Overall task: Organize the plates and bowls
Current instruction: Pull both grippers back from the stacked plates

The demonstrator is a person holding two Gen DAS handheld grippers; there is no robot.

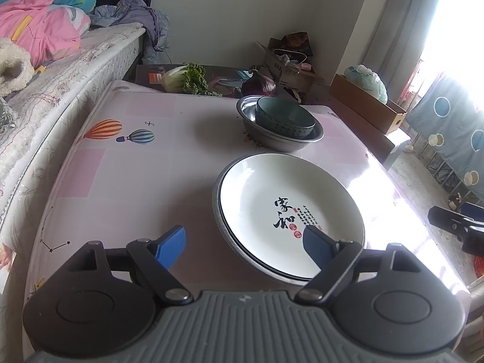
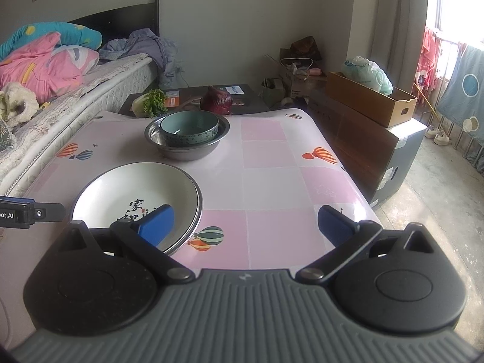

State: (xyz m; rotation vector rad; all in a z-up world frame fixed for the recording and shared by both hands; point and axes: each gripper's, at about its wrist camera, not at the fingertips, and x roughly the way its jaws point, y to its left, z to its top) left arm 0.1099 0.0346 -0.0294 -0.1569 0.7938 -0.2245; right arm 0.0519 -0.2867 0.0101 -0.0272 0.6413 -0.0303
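Note:
A white plate [image 1: 272, 193] with black calligraphy lies on top of a metal plate whose rim [image 1: 216, 211] shows beneath it, near the table's front. Behind it a teal bowl [image 1: 284, 118] sits inside a steel bowl [image 1: 272, 139]. My left gripper [image 1: 243, 243] is open and empty, above the plate's near left edge. In the right wrist view the same plate [image 2: 127, 187], teal bowl [image 2: 189, 128] and steel bowl [image 2: 187, 151] show. My right gripper [image 2: 246, 224] is open and empty, to the right of the plate, its left finger over the rim.
The table [image 2: 272, 166] has a pink balloon-print cloth. A cabbage [image 2: 149, 103] and a red onion [image 2: 216, 99] lie beyond its far edge. A bed [image 1: 60, 69] runs along the left. Cardboard boxes [image 2: 369, 96] stand on the right.

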